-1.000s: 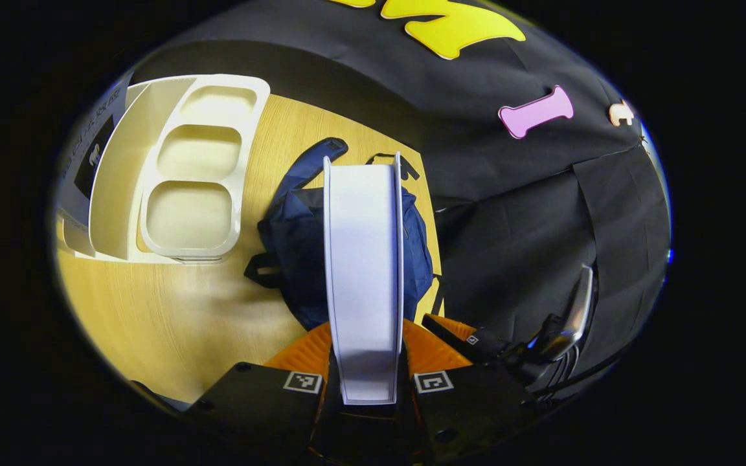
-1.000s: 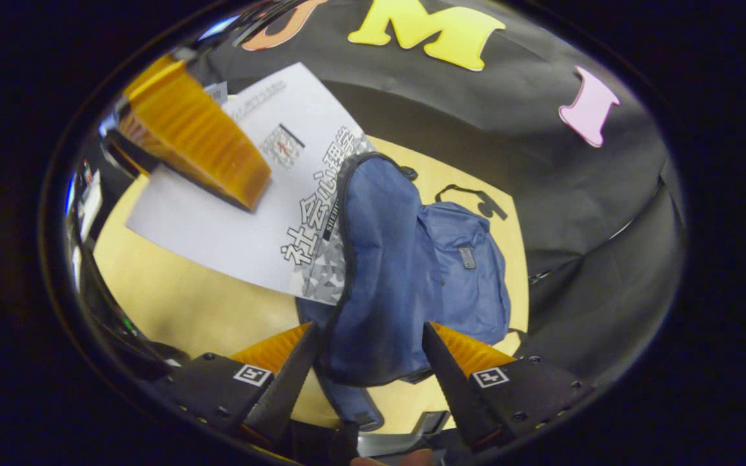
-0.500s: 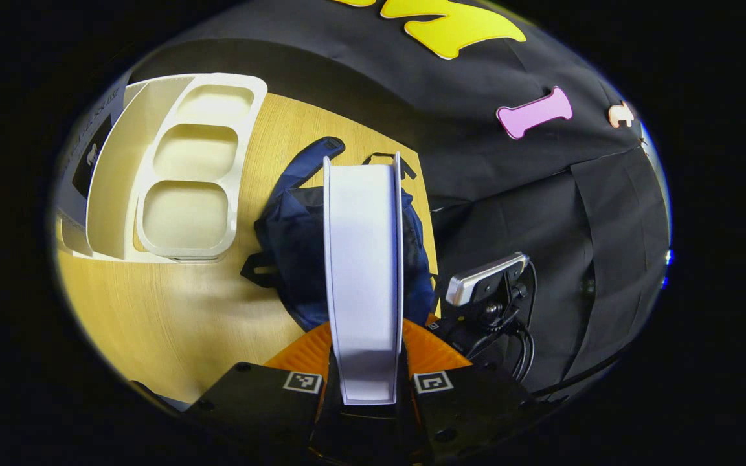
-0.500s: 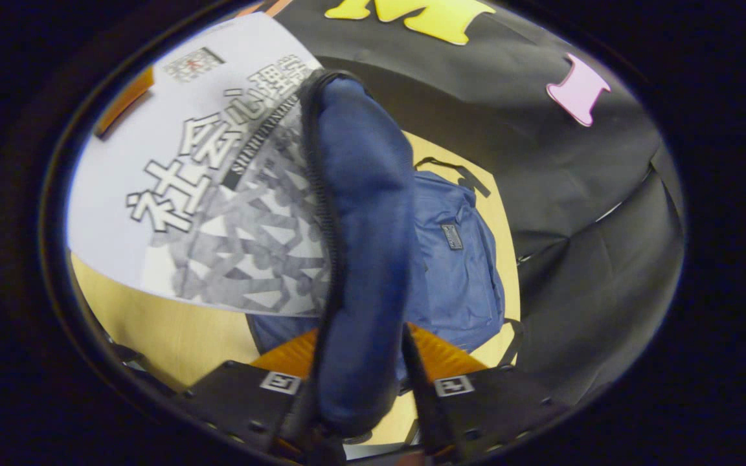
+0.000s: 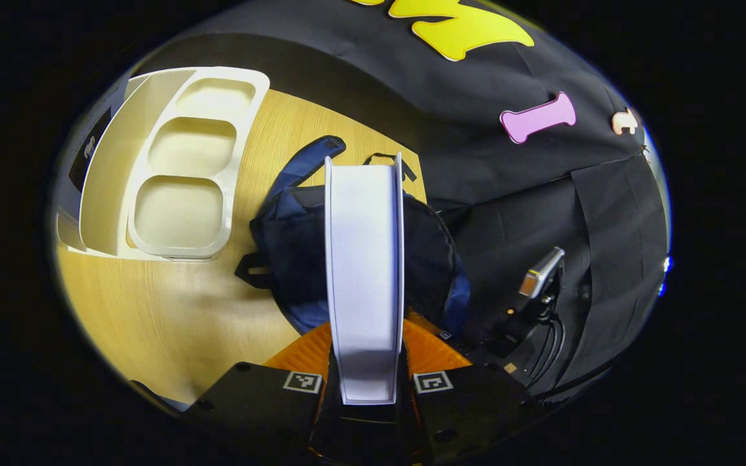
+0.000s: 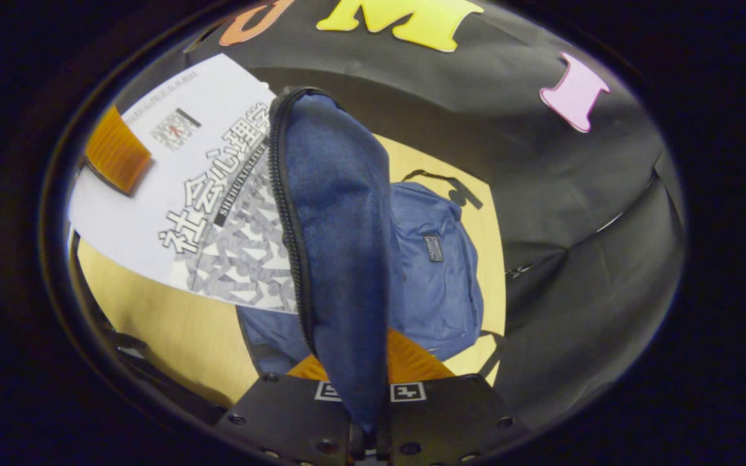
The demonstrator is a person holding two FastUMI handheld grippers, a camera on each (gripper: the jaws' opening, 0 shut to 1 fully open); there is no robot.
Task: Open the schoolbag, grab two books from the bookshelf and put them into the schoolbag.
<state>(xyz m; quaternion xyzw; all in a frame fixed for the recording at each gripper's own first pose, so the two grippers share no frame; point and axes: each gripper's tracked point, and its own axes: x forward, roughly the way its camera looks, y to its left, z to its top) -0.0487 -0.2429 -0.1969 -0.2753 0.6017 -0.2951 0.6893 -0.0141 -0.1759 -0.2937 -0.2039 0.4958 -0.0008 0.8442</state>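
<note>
your left gripper (image 5: 365, 362) holds the book (image 5: 364, 272) edge-up over the schoolbag (image 5: 295, 259); the bookshelf (image 5: 172, 168) lies left of it on the table (image 5: 172, 323).

The wooden surface (image 5: 172, 310) carries a white bookshelf (image 5: 175, 162) near its left edge and a blue schoolbag (image 6: 438, 272) toward its right edge.

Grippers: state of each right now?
Left gripper: closed on the white book, held upright over the schoolbag.
Right gripper: closed on the schoolbag's zippered flap, lifting it.
</note>
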